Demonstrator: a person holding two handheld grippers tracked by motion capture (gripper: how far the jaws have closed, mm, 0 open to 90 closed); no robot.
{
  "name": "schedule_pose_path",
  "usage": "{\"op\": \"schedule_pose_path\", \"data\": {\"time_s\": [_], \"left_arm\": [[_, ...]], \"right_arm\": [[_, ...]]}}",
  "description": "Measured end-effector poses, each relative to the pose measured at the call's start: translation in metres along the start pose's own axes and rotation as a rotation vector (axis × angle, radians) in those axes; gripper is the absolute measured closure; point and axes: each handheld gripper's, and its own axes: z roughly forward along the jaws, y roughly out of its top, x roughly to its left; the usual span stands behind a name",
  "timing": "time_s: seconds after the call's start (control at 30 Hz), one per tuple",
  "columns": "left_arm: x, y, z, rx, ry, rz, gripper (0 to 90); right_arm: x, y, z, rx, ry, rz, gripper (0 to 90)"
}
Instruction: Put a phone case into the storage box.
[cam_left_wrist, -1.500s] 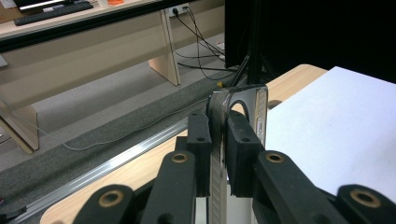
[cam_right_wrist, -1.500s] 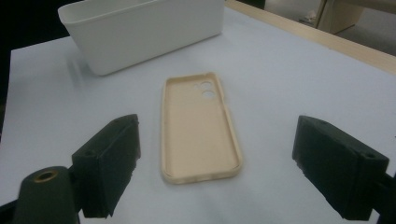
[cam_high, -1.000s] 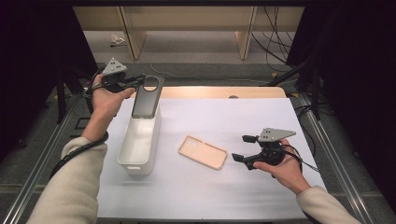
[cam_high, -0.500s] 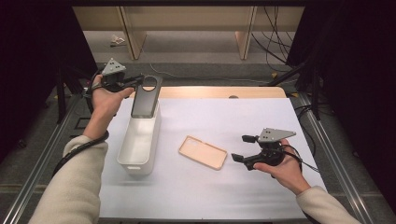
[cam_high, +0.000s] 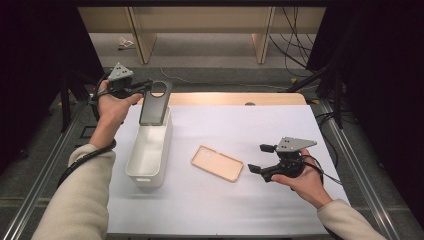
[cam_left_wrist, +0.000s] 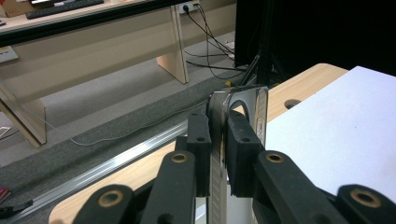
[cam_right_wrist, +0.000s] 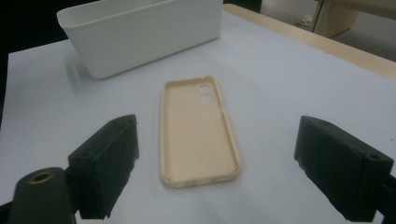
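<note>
My left tool (cam_high: 141, 88) is clamped on the top edge of a dark phone case (cam_high: 155, 103), holding it upright over the far end of the white bin (cam_high: 149, 150); in the left tool view, the pads (cam_left_wrist: 243, 149) pinch the case's thin rim (cam_left_wrist: 215, 154). The case's lower end seems to dip just inside the bin, though I cannot tell whether it touches the bottom. My right tool (cam_high: 259, 158) rests low on the white counter (cam_high: 225, 210) with its jaws spread wide and nothing between them, aimed at the tan case (cam_high: 217, 163) that lies flat, hollow side up, just in front of it and a little apart from the bin. As I judge it, the job of putting the cases into the bin is about halfway: the dark one is at the bin but not yet let go, and the tan one is untouched, waiting to be gripped and carried over.
</note>
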Motion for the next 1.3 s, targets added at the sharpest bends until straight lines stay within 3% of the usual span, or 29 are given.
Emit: {"op": "schedule_pose_path", "data": {"time_s": [0.87,1.3], "left_arm": [[0.002,-0.012,0.021,0.036,0.002,-0.008,80.9],[0.009,-0.025,0.029,0.057,0.017,-0.036,80.9]], "right_arm": [[-0.001,-0.001,0.0,0.001,0.007,-0.001,14.6],[-0.002,-0.002,0.001,0.001,0.011,0.005,14.7]]}}
